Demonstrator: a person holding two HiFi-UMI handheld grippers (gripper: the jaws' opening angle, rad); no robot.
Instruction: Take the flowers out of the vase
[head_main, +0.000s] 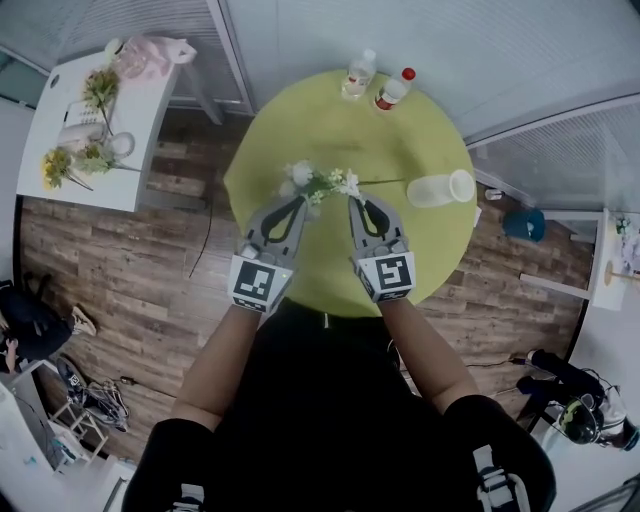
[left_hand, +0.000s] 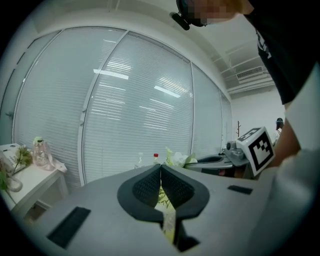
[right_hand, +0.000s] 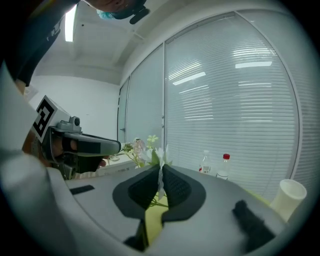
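White flowers are outside the toppled vase.

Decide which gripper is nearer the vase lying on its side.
Right. The right gripper is closest, its tips beside the flowers whose stem reaches toward the vase; the left gripper is farther off, at the flowers' far end.

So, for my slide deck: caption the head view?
Left gripper and right gripper at the flowers over a green table, vase nearby.
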